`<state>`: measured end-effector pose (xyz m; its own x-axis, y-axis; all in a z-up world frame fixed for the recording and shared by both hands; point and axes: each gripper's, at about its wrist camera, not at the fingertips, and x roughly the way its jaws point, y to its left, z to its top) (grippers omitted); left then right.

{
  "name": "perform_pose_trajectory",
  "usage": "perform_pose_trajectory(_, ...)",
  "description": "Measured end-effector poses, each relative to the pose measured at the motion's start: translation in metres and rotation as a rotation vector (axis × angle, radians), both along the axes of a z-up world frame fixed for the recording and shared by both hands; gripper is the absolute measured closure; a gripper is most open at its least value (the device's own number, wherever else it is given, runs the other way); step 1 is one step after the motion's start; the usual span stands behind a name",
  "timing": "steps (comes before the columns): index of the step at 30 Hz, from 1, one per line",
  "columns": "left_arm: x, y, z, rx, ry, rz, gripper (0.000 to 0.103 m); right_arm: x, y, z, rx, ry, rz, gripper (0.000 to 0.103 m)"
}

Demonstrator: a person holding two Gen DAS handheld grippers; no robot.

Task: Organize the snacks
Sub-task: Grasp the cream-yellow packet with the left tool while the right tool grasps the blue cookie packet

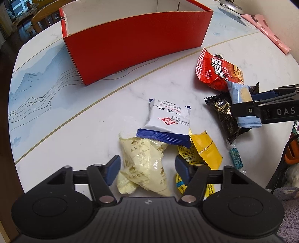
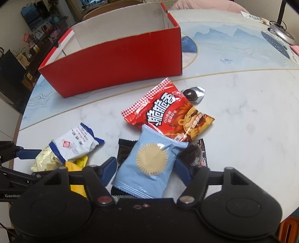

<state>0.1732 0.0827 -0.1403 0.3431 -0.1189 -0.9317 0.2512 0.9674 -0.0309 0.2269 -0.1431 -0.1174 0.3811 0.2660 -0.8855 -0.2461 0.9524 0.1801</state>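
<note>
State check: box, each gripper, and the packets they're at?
red box: open-topped, nothing visible inside
left gripper: open, astride pale yellow packet
right gripper: jaws against light blue packet, grip unclear
white-and-blue packet: overlapping the pale yellow one
red chip bag: sealed, on table

Home, dining/living area. Round marble-look table with blue landscape print and gold inlay lines, wooden chair pushed up behind it. Cluttered shelf with flowers and knick-knacks along the wall, window at back left. Grey fuzzy rug, probably, at lower right; the fisheye edge is blurred.
</note>
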Motion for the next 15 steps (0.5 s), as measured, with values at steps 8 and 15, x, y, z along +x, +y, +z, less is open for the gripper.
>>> perform_pose_trajectory(8, -0.007, 0.001, 0.001, -0.034, -0.021, 0.029, 0.060, 0.000, -0.003, -0.001, 0.006, 0.007, -0.004, 0.052)
perform_pose_trajectory(15, -0.019, 0.006, 0.002, -0.063, -0.041, 0.103, 0.065, -0.003, -0.008, 0.001, 0.021, 0.003, -0.017, 0.055)
